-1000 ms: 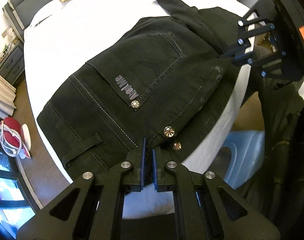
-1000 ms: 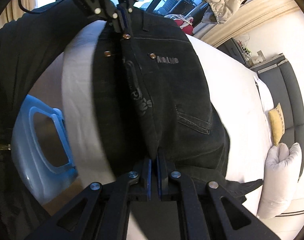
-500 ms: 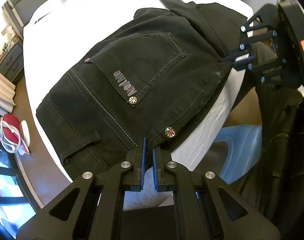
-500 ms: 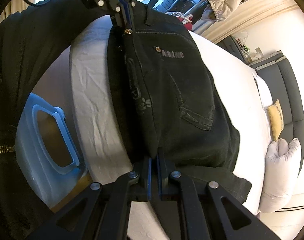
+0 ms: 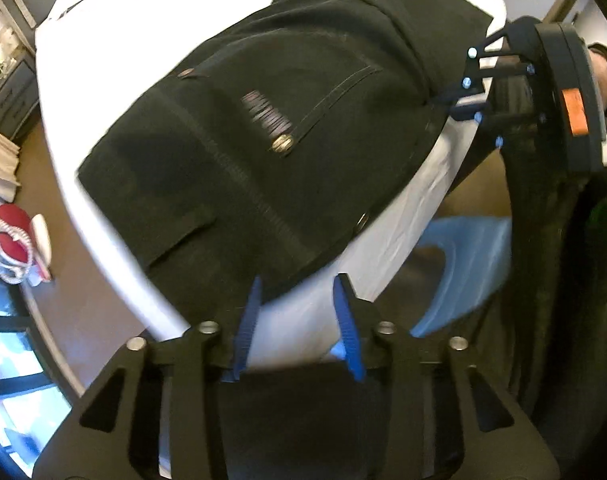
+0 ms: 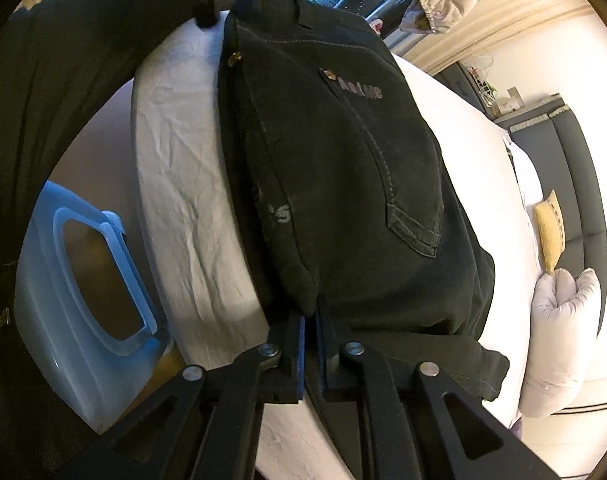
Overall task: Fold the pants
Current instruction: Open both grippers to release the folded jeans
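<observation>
On the white-sheeted round bed (image 5: 399, 240), the black denim pants (image 5: 287, 128) are lying folded along their length, back pocket up, waistband near the bed's edge. The left tongs (image 5: 297, 312) are opening, blue pads clear of the cloth, only sheet showing between them. The right tongs (image 6: 312, 344) are standing narrow, pinching the dark fold at the crotch seam. To do this step well, the right tongs should be lowering their edge flat before letting go, while the left tongs are backing away without dragging the hem. Pale lettering beside a metal rivet (image 6: 328, 75) is appearing as something like "AoLMe", not clearly legible; a stray "S" is showing lower down.
</observation>
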### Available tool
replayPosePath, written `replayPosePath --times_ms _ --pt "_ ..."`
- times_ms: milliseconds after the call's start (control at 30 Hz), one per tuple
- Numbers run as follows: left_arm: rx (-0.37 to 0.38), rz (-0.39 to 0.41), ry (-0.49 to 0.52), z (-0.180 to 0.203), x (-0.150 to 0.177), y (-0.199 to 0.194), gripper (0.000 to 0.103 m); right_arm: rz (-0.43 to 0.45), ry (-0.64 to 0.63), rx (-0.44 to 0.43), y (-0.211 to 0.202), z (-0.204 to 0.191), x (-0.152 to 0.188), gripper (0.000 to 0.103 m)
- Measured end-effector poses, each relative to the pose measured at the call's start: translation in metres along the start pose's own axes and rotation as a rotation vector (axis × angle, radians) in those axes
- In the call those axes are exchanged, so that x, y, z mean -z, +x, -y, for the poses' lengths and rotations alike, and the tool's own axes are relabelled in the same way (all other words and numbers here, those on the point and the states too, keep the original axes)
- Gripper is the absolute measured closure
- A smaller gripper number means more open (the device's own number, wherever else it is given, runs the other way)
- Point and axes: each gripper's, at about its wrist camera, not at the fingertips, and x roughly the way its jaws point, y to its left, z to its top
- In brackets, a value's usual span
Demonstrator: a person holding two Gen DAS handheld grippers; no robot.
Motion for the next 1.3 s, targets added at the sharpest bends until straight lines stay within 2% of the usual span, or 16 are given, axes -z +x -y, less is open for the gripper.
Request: replayPosePath --times_ms 100,267,367,433,500,600,667,700,733,767,800,900,967,1067,1200,1300 --pt "-0.079 0.052 -0.063 -0.014 -0.005 -0.020 0.060 -0.001 0.005 0.007 0.003 0.000 0.000 0.094" --pt "0.011 0.219 -0.125 -0.001 -0.049 -0.032 0.060 -0.009 0.016 0.022 0.002 -0.004 -0.002 0.094" --pt "-0.008 0.223 -0.070 0.024 -0.080 -0.006 0.060 -0.007 0.050 0.028 0.002 -0.004 -0.001 0.094" --pt "0.032 0.203 -0.074 0.033 -0.095 0.020 0.060 -0.005 0.075 0.030 0.002 -0.003 -0.001 0.094" --pt "0.014 0.146 -0.098 0.032 -0.101 0.053 0.057 -0.005 0.101 0.034 0.002 -0.002 0.000 0.092" --pt "-0.025 0.190 -0.068 0.036 -0.097 0.056 0.056 0.006 0.153 0.044 -0.001 0.000 0.003 0.091" --pt "-0.024 0.176 -0.078 0.035 -0.098 0.052 0.056 0.024 0.206 0.039 -0.006 0.005 0.007 0.086" --pt "-0.016 0.166 -0.094 0.033 -0.098 0.049 0.056 0.035 0.251 0.029 -0.010 0.010 0.011 0.076" --pt "-0.008 0.159 -0.113 0.031 -0.101 0.044 0.056 0.045 0.289 0.015 -0.013 0.015 0.014 0.053" --pt "-0.008 0.164 -0.124 0.030 -0.103 0.039 0.056 0.058 0.332 -0.014 -0.017 0.021 0.019 0.041" --pt "-0.013 0.185 -0.136 0.030 -0.106 0.031 0.056 0.089 0.435 -0.025 -0.024 0.028 0.025 0.032" --pt "0.031 0.231 -0.188 0.028 -0.121 0.021 0.056 0.174 0.643 -0.092 -0.043 0.061 0.053 0.032" --pt "0.042 0.208 -0.220 0.028 -0.127 0.033 0.056 0.228 0.843 -0.164 -0.046 0.096 0.083 0.033" --pt "0.026 0.188 -0.240 0.034 -0.132 0.058 0.054 0.345 1.221 -0.274 -0.038 0.160 0.151 0.043" --pt "0.024 0.196 -0.270 0.034 -0.133 0.057 0.053 0.553 1.673 -0.405 -0.005 0.231 0.248 0.044" --pt "0.039 0.199 -0.296 0.030 -0.132 0.057 0.053 0.585 1.921 -0.481 0.040 0.262 0.294 0.044"
